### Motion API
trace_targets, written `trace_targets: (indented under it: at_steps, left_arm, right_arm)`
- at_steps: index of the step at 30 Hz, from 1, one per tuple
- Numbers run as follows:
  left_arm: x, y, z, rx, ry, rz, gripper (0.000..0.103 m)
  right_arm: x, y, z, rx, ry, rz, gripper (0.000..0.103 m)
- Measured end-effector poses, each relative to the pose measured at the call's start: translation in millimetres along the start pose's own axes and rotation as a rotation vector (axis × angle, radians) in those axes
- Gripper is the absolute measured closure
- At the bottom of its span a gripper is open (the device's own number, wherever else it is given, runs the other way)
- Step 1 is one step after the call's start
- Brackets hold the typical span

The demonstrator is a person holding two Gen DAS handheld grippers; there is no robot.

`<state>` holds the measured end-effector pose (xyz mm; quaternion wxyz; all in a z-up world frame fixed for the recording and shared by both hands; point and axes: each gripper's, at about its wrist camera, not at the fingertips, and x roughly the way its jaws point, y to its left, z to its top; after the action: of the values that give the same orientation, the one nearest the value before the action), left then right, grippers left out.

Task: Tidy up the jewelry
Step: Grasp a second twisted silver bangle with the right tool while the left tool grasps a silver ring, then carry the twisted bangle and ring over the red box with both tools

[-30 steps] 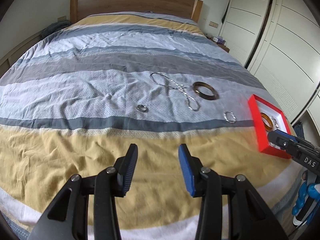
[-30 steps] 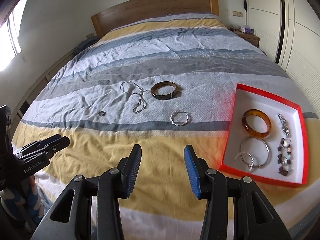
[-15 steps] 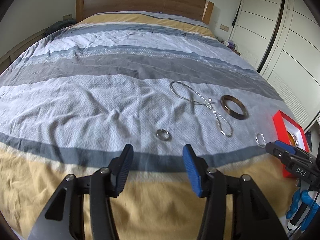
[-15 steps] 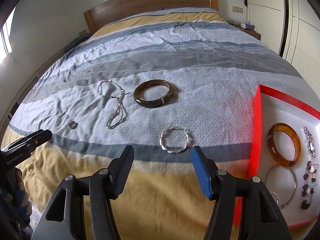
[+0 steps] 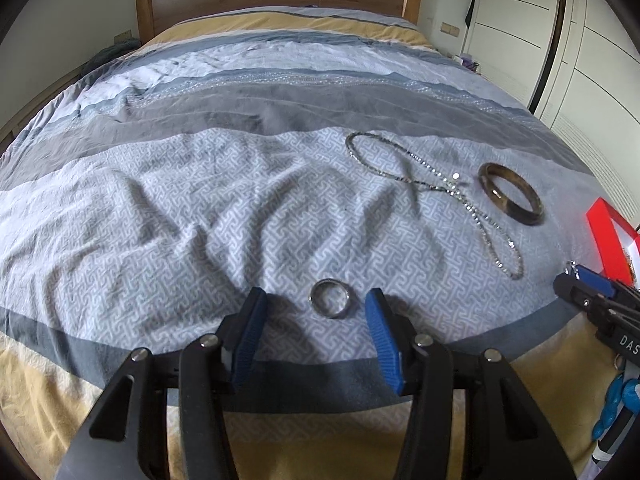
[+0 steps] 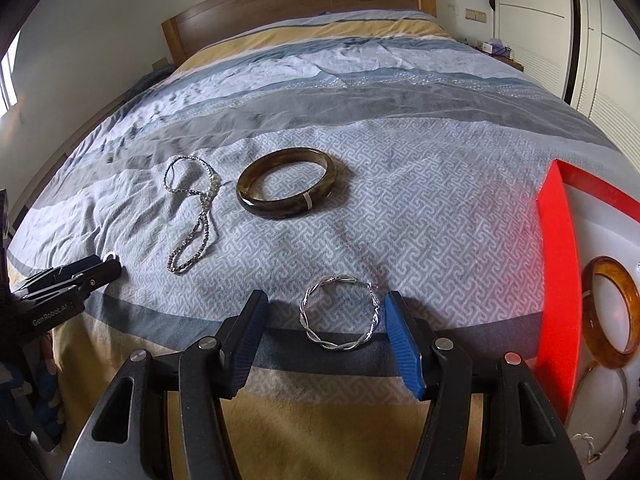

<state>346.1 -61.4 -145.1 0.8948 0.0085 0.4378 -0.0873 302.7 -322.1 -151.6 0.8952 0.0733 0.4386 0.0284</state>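
Note:
In the left wrist view a small silver ring [image 5: 331, 298] lies on the patterned bedspread, between the blue pads of my left gripper [image 5: 315, 294]. That gripper is open and does not touch the ring. In the right wrist view a twisted silver bangle [image 6: 340, 279] lies between the fingers of my right gripper [image 6: 326, 299], which is open; its right pad is close to the bangle's edge. Further back lie a dark brown bangle [image 6: 280, 208] and a silver chain [image 6: 200, 200]. A red tray [image 6: 558, 280] at the right holds an amber bangle [image 6: 600, 344] and other pieces.
The striped bedspread [image 5: 200, 200] is wrinkled left of the ring. The wooden headboard [image 6: 300, 4] is at the far end and white wardrobe doors [image 5: 580, 40] stand at the right. My left gripper's tip [image 6: 80, 276] shows at the left edge of the right wrist view.
Both grippers have come forward and down toward the bed and their jaws have widened. The ring now sits between the left fingers and the twisted bangle between the right ones.

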Motion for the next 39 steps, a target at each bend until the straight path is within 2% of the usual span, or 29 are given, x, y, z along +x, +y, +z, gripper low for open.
trace_targets:
  at_steps: [7,16,25,31,35,39]
  left_arm:
    - [5.8,-1.5,-3.2,0.015,-0.018,0.004,0.058]
    - [3.2,-7.9,-5.0,0.045,-0.023,0.003,0.084]
    - [-11.8,-13.3,-7.2,0.065,-0.034,0.012,0.084]
    - [-31.6,-23.6,-6.0,0.075,-0.040,-0.004,0.084]
    - [-47.5,-44.1,-2.3,0.081,-0.049,-0.057,0.084]
    - [-64.2,-86.5,2.9,0.119,-0.063,-0.146,0.084]
  right_arm:
    - [1.0,-5.5,-7.6,0.023,-0.030,0.002,0.063]
    - [-4.0,-5.8,-9.4,0.023,-0.057,0.032,0.064]
    - [-20.8,3.6,-11.1,0.013,-0.073,0.088,0.064]
    - [-49.2,9.6,-12.3,0.003,-0.099,0.129,0.064]
    - [-74.3,-0.7,-13.1,0.004,-0.122,0.119,0.064]
    - [-101.0,-28.4,-14.4,0.024,-0.146,0.078,0.064]
